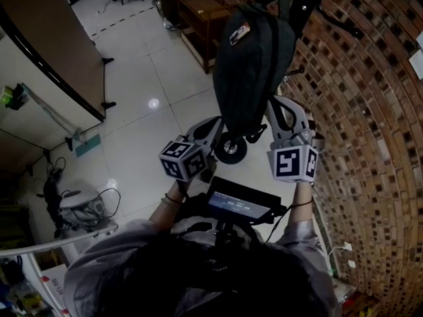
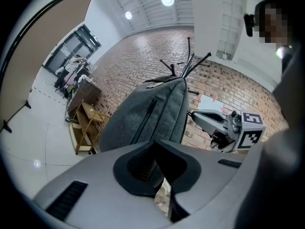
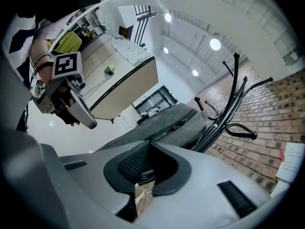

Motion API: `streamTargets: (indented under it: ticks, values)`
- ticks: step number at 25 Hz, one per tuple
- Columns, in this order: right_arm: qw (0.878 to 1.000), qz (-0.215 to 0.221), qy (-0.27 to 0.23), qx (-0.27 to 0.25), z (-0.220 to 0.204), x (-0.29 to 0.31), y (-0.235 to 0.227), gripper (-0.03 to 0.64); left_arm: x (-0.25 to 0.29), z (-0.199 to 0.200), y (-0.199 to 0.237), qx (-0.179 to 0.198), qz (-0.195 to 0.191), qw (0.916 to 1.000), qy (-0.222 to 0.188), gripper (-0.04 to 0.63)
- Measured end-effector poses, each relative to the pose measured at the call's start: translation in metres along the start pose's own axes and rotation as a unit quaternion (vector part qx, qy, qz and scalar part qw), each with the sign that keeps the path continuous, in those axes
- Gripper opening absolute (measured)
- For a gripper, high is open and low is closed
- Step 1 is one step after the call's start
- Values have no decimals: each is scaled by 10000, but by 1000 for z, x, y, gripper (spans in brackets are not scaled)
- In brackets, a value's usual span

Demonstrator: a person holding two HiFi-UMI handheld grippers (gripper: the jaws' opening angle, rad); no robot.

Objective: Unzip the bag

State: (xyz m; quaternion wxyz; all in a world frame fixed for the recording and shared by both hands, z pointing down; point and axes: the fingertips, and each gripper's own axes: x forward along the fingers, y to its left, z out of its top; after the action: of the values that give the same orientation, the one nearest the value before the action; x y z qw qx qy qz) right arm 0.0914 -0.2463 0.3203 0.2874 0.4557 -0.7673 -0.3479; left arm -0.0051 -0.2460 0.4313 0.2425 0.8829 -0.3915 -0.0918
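Observation:
A dark grey backpack (image 1: 250,58) hangs upright on a black coat stand (image 1: 301,5) against the brick wall. Its front zipper (image 2: 145,118) runs down the panel and is closed. My left gripper (image 1: 215,132) sits just below the bag's lower left, jaws shut, with nothing seen between them. My right gripper (image 1: 279,111) is at the bag's lower right edge, close to the fabric, also shut. In the right gripper view the bag (image 3: 167,128) lies just beyond the jaws, and the left gripper (image 3: 83,116) shows apart from it.
The brick wall (image 1: 370,111) stands directly behind and to the right of the stand. A wooden shelf unit (image 1: 198,18) is to the bag's left by the wall. A caster wheel (image 1: 231,148) sits on the floor under the bag. White tiled floor (image 1: 145,91) spreads to the left.

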Motion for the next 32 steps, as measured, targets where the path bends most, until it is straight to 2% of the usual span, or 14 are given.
streamTargets:
  ticks: [3,7,32]
  values:
    - [9998,-10,-52,186,-1,-1,3,8,1,-1,-1,-9,10,10000,22,11]
    - [9999,130,2,48,-6,-2,11,8,3,-4,-2,-29,4,10000,49,11]
    - [9972,581,135,442,-33,-12,49,9,3,-9,-5,-20,84,9999,139,11]
